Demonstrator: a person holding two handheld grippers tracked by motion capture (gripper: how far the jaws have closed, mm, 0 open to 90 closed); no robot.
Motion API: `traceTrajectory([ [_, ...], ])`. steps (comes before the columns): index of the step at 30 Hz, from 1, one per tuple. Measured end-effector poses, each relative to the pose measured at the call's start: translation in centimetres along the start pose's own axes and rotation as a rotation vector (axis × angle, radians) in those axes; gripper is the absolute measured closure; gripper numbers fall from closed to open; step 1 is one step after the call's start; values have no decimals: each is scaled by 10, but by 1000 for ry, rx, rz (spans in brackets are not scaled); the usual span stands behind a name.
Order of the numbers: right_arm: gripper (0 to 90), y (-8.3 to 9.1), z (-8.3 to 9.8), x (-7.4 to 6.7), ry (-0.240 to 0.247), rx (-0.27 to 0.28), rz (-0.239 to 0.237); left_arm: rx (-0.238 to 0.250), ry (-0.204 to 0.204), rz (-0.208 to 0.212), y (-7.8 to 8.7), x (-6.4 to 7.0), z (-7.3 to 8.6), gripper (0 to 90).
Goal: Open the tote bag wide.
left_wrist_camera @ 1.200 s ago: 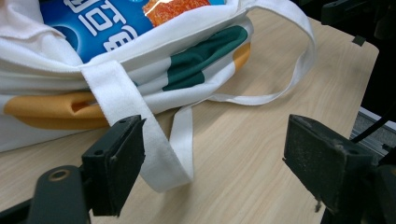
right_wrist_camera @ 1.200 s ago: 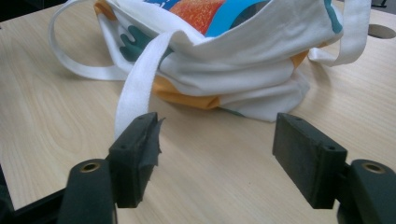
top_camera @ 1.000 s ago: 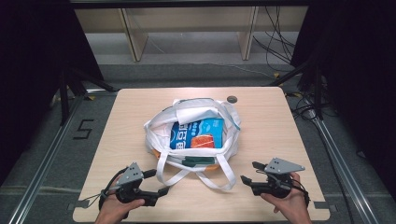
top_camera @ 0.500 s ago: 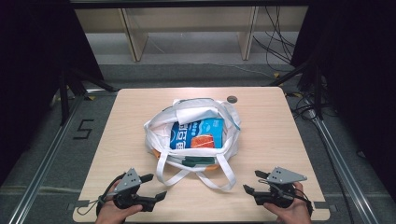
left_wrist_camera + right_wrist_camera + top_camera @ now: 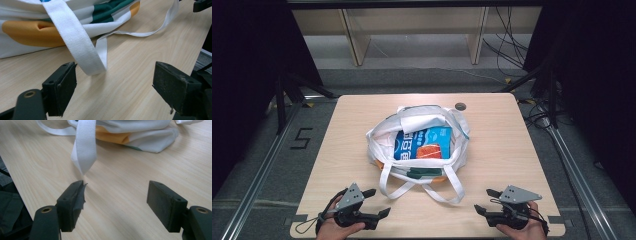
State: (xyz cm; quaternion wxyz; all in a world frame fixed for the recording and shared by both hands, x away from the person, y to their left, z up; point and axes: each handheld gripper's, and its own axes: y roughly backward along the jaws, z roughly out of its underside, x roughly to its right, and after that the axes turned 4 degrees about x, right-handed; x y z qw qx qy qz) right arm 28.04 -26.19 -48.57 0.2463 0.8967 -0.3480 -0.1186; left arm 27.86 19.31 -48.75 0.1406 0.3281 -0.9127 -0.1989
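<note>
The left gripper [image 5: 379, 203] rests wide open, a white bag strap [image 5: 82, 53] looping just ahead of its fingers. The tote bag [image 5: 419, 145] lies between and beyond both grippers. The right gripper [image 5: 484, 201] gapes too, strap [image 5: 85, 147] just ahead. Likely the approach step; next, each should close on a handle.

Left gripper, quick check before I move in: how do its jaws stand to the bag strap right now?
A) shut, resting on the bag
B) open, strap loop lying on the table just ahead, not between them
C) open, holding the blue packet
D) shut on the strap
B: in the left gripper view the left gripper has its jaws wide apart over bare table, and the strap loop ends just ahead of them, ungripped.
</note>
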Motion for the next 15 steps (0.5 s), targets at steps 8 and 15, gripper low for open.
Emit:
traceTrajectory([
  [8, 314, 0, 1, 0, -3, -11, -1, -26, -1, -16, 0, 0, 0, 187],
  [15, 314, -1, 1, 0, -3, -8, 6, -8, 3, -7, -1, -1, 1, 187],
])
